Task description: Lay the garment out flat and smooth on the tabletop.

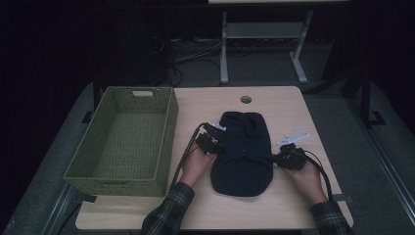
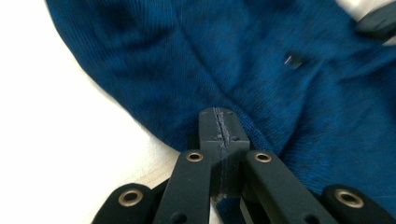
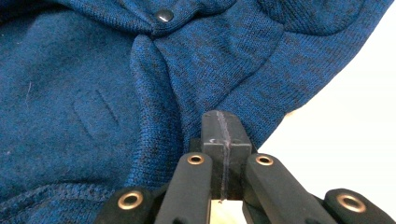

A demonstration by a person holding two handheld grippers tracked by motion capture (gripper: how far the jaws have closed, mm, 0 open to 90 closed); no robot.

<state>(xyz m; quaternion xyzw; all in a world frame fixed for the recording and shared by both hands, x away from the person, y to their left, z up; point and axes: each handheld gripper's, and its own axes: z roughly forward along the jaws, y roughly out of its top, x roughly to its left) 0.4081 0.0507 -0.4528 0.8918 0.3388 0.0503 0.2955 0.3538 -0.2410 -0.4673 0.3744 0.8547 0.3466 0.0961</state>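
Observation:
A dark blue knitted garment point(image 1: 243, 152) lies flat in the middle of the light wooden table point(image 1: 288, 105). My left gripper point(image 1: 219, 143) is at the garment's left edge and my right gripper point(image 1: 276, 159) at its right edge, each held by a hand. In the left gripper view the jaws point(image 2: 219, 126) are shut, with the blue knit point(image 2: 233, 60) creasing toward them. In the right gripper view the jaws point(image 3: 220, 128) are shut at the hem of the knit point(image 3: 93, 93), and a fold runs down from a dark snap button point(image 3: 164, 16) to them.
A green woven basket point(image 1: 166, 142) stands empty on the table's left side, close to my left hand. A round cable hole point(image 1: 246, 99) sits near the far edge. Beyond the table stands a white desk frame point(image 1: 224, 54) with cables on the floor.

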